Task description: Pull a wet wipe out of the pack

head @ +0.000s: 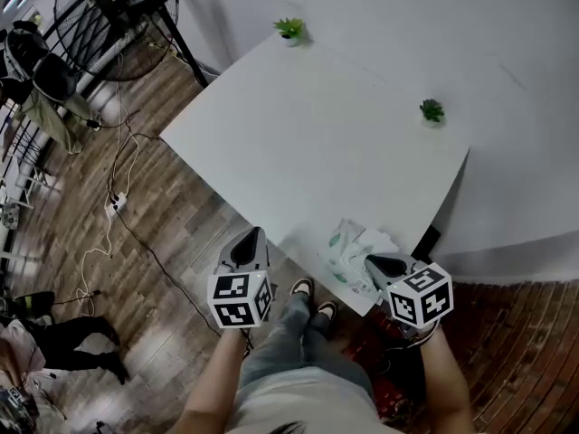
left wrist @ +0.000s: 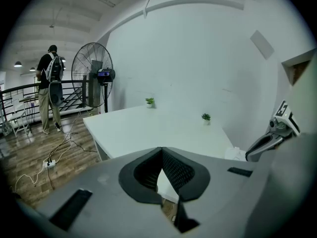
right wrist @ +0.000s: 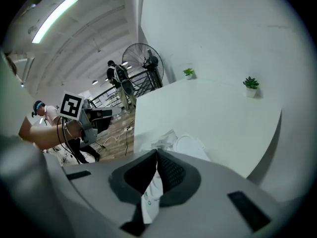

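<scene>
The wet wipe pack lies on the near right corner of the white tabletop. The head view shows green print on it, too small to read. Only the right gripper view shows a crumpled white wipe on the pack. The right gripper is closed just before that wipe. The left gripper is closed on nothing, off the near edge. Its view alone shows a person beside a fan.

the counter is plain white. the wipe pack is white with green print. both plants are green. the left gripper and right gripper are grey, with black-and-white square markers and dark ribbed fingers. the floor is brown wood.
</scene>
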`<state>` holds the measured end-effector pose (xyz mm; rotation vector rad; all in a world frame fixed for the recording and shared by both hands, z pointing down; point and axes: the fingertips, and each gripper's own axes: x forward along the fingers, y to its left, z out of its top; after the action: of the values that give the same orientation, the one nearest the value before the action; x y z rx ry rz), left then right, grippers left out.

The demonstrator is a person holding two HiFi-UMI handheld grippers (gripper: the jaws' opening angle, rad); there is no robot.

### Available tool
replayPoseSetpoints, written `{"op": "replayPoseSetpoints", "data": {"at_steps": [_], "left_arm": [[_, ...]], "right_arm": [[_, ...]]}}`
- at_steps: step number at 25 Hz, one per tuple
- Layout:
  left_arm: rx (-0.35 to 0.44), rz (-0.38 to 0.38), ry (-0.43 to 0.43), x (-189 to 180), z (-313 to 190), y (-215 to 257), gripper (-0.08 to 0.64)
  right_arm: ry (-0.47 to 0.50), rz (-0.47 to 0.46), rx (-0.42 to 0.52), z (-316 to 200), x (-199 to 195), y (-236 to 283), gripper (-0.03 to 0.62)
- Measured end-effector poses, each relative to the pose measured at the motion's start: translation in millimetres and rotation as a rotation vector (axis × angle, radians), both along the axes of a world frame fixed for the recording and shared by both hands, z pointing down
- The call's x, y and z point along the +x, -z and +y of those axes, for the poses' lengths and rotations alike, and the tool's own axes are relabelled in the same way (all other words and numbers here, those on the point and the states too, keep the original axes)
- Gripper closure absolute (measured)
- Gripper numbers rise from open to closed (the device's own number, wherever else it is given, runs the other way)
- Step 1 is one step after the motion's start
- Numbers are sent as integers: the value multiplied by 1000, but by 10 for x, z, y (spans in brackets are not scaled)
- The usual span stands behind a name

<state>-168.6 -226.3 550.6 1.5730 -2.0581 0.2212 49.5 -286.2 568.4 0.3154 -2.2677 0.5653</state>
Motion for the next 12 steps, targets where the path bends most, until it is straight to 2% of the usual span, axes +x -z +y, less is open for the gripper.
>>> {"op": "replayPoseSetpoints", "data": {"at_steps": [12], "left_arm": [[34, -7, -28, 63, -103, 162, 558]], "right_arm": [[-66, -25, 34, -95, 115, 205, 587]]}}
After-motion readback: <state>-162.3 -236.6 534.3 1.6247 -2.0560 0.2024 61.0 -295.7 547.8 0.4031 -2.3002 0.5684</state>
